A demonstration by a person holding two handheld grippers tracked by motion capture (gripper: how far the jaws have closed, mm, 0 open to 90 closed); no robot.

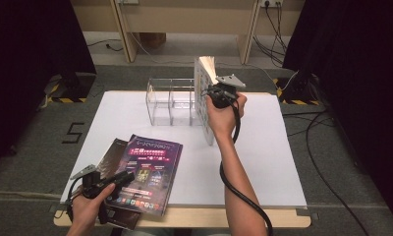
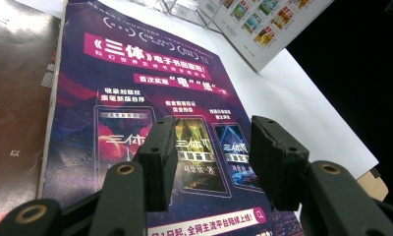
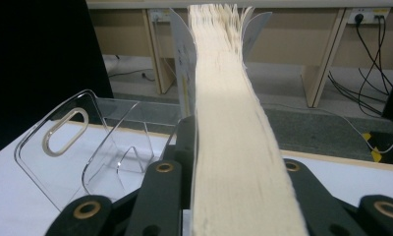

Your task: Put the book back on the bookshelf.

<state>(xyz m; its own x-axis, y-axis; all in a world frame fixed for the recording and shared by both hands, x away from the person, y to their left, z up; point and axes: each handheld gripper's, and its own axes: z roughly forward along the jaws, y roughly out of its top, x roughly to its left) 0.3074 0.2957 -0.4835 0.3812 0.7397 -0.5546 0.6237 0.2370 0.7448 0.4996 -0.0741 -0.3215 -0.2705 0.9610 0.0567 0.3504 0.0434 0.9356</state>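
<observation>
A thick book [image 1: 203, 98] with a picture-grid cover stands upright on the white sheet, just right of a clear acrylic rack [image 1: 170, 105]. My right gripper [image 1: 211, 93] is shut on it near its top; in the right gripper view the cream page edge [image 3: 234, 123] runs up between the jaws, beside the rack [image 3: 86, 147]. At the front left, my left gripper [image 1: 127, 177] rests open over a purple magazine [image 1: 153, 167]. In the left gripper view its jaws stand apart above the magazine cover [image 2: 135, 83], gripping nothing.
A brown magazine [image 1: 111, 150] lies under the purple one, partly covered. The white sheet [image 1: 268, 147] covers a wooden table. Black curtains stand on both sides, and cables trail across the floor at right [image 1: 322, 128].
</observation>
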